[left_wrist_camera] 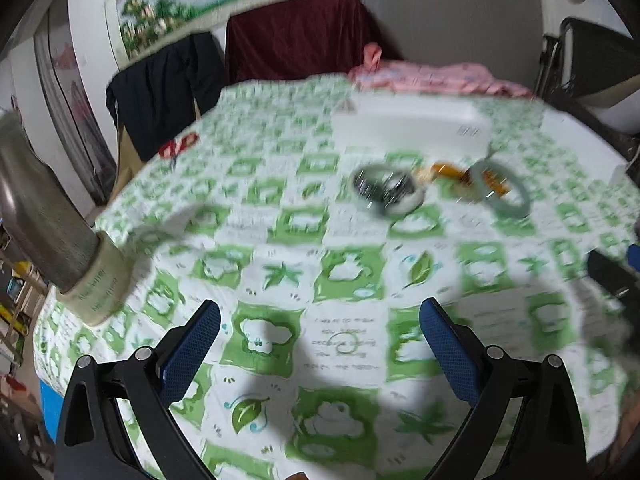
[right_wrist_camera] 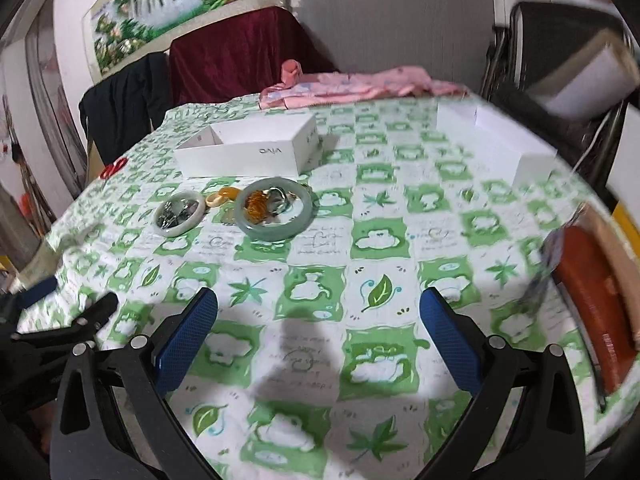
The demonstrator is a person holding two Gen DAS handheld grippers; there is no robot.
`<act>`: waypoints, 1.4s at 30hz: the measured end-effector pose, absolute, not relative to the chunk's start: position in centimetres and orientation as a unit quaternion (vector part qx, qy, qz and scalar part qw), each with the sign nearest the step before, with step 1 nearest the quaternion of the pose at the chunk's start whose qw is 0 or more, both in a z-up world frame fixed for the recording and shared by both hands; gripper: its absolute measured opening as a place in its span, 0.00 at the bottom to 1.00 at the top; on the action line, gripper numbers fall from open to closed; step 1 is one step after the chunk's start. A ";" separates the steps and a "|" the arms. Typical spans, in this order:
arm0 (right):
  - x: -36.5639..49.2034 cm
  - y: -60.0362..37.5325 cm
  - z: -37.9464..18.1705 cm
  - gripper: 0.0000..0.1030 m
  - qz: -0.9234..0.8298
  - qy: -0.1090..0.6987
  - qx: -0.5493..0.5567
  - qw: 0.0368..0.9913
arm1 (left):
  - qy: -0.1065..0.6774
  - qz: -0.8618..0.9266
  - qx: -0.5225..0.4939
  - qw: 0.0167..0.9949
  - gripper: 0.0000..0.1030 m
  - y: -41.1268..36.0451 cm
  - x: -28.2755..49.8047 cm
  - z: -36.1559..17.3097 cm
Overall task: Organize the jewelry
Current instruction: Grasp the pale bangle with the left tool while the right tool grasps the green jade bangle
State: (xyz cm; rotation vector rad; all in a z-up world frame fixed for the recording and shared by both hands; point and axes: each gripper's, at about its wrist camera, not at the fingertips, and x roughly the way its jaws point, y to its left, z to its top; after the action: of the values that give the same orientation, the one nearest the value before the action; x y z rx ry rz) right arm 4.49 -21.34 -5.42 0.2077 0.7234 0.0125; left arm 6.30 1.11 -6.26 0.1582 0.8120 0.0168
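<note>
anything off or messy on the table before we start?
Nothing spilled or broken that I can see. The jewelry is loose in a heap in front of the open white box: small pieces lie jumbled inside the green bangle and the pale bangle. Both grippers are open and empty. The left view is motion-blurred.

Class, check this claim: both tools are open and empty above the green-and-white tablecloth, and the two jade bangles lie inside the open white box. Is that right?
Not quite. The right wrist view shows the two jade bangles lying on the tablecloth in front of the open white box, not inside it. The rest holds: left tool and right tool are open and empty.
</note>
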 end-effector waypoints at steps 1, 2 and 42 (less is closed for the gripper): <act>4.9 -21.7 -5.6 0.94 0.005 0.357 0.109 0.928 | 0.403 0.011 0.079 0.912 0.95 1.2 6.9 -6.7; 5.5 -22.0 -5.8 0.94 0.005 0.364 0.114 0.924 | 0.407 0.013 0.083 0.909 0.95 1.3 7.3 -7.1; 14.0 -23.3 -6.9 0.95 0.068 0.407 0.158 0.897 | 0.434 -0.144 0.046 0.888 0.65 -0.2 18.8 -6.6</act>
State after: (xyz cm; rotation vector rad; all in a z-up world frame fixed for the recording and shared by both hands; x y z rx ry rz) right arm 13.99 -23.29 -6.92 0.3282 0.8437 0.1413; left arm 18.76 -0.25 -6.62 0.0965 0.9018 -0.2991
